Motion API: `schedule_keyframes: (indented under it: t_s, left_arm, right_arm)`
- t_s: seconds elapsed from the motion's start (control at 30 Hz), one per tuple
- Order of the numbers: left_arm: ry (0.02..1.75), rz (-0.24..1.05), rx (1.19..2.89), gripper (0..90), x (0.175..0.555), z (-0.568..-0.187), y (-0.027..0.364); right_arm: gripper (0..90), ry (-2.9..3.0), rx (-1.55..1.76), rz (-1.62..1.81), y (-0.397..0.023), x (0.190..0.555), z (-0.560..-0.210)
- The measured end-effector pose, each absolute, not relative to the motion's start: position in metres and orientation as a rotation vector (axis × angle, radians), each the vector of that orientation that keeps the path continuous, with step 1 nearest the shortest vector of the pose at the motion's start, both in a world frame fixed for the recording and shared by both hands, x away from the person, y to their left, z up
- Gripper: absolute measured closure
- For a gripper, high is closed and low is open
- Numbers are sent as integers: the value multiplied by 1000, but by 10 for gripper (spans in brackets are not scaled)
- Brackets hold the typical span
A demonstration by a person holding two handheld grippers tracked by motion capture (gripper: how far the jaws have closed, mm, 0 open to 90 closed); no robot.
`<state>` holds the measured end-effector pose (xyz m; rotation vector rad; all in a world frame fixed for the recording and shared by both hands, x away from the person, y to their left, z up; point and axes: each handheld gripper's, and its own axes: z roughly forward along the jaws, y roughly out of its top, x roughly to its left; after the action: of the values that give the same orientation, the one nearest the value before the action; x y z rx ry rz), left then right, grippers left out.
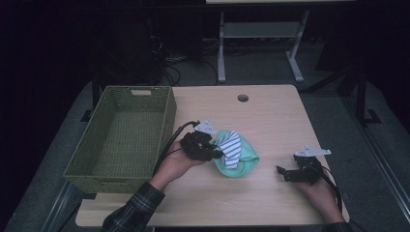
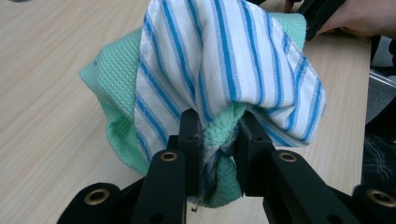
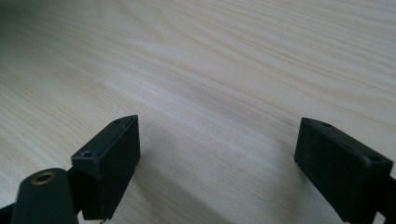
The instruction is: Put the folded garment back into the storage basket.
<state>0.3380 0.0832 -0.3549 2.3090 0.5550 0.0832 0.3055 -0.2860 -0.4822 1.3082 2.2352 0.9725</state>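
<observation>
Wicker basket (image 1: 121,140), green and rectangular, sits at the left edge of the wooden table (image 1: 275,121), its long side running from near to far. Just right of its near half is the left gripper (image 1: 212,147), held in a hand that comes in from the near edge under a plaid sleeve (image 1: 133,210). Its jaws are clamped on a bunch of cloth: a mint-green waffle-weave towel (image 1: 244,157) with a blue-and-white striped cloth (image 1: 231,147) draped over it. In the left gripper view the two black jaws pinch a fold of the mint-green towel (image 2: 219,133) together with the lower hem of the striped cloth (image 2: 224,60); the striped cloth spreads upward and outward from the pinch, covering most of the towel, whose green edge shows at the left and top. The bundle lies directly right of that gripper, touching it, near the middle of the table, with its lower part resting on the tabletop.

Farther right, well apart from the bundle, the right gripper (image 1: 285,173) rests low over the table near its right near corner, pointing left toward the cloths. In the right gripper view its jaws stand wide apart with bare wood grain (image 3: 210,84) between them and no object in the gap. A round cable hole (image 1: 242,98) sits at the far middle of the table.
</observation>
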Motion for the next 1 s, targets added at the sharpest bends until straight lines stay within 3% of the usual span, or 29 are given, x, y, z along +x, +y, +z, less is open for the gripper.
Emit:
schedule_keyframes:
  t_s: [1.0]
  left_arm:
    - [720,277,2235,741,360,-287,169]
  right_arm:
    - [115,2237,1312,970,-286,306,-482]
